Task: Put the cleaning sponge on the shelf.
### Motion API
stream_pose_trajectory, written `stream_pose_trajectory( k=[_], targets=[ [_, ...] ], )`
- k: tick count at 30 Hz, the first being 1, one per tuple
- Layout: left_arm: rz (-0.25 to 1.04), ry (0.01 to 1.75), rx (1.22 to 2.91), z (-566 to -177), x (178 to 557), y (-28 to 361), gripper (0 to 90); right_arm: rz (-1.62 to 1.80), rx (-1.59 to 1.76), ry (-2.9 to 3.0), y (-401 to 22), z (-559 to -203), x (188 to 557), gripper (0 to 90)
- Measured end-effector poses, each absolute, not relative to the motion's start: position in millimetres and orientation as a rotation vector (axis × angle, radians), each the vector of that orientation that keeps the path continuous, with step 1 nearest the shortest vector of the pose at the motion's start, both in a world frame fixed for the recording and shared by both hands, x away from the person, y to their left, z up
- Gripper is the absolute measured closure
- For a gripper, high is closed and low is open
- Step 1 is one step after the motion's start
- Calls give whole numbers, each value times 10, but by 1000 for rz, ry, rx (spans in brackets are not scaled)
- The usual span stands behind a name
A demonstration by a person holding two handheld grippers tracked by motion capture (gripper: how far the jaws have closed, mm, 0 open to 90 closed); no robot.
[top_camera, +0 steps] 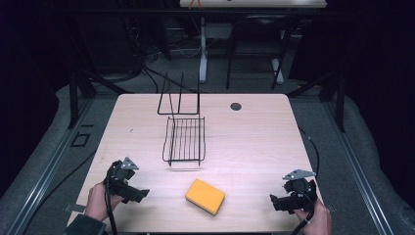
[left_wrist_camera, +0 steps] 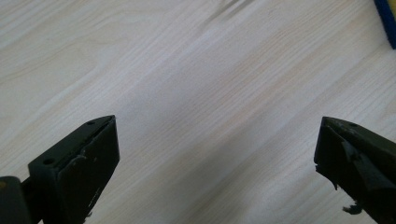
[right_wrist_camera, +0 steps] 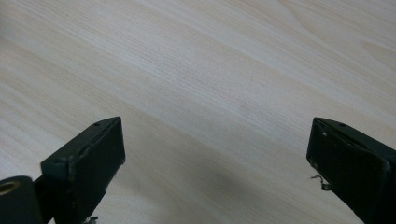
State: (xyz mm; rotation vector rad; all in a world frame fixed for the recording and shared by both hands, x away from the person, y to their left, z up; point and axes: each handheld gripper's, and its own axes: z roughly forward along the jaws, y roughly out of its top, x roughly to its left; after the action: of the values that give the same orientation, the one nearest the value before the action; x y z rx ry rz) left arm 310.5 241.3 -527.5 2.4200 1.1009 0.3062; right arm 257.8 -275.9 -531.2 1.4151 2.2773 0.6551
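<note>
An orange-yellow sponge (top_camera: 205, 196) lies flat on the wooden table (top_camera: 254, 142), near its front edge, between my two grippers. A black wire rack (top_camera: 184, 139) stands behind it at the table's middle. My left gripper (top_camera: 139, 194) rests low at the front left, pointing toward the sponge, jaws wide apart over bare wood (left_wrist_camera: 215, 126). A blue strip of the sponge's edge (left_wrist_camera: 386, 21) shows at the top right of the left gripper view. My right gripper (top_camera: 275, 201) sits at the front right, open, with bare tabletop between its fingers (right_wrist_camera: 215, 126).
A second black wire frame (top_camera: 179, 98) stands upright behind the rack. A small dark round spot (top_camera: 236, 106) marks the table's far side. Cables trail off the table's right edge. Beyond the table are dark floor and desk legs.
</note>
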Motion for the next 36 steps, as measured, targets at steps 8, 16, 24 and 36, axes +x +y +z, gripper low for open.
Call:
stream_pose_trajectory(
  k=[8, 16, 24, 36],
  targets=[
    [299, 1099, 2408, -5256, 3095, 2401, 4, 662, 1415, 2273, -2757, -5306, 2573, 50],
    [268, 1075, 2397, -5220, 3074, 2344, 14, 678, 1423, 2278, -2742, -5313, 2579, 56],
    [265, 1036, 2396, -5201, 3021, 2209, 6, 678, 1419, 2282, -2752, -5310, 2579, 61],
    [264, 981, 2378, -5160, 2957, 2056, 4, 679, 1425, 2287, -2739, -5315, 2579, 66]
  ],
)
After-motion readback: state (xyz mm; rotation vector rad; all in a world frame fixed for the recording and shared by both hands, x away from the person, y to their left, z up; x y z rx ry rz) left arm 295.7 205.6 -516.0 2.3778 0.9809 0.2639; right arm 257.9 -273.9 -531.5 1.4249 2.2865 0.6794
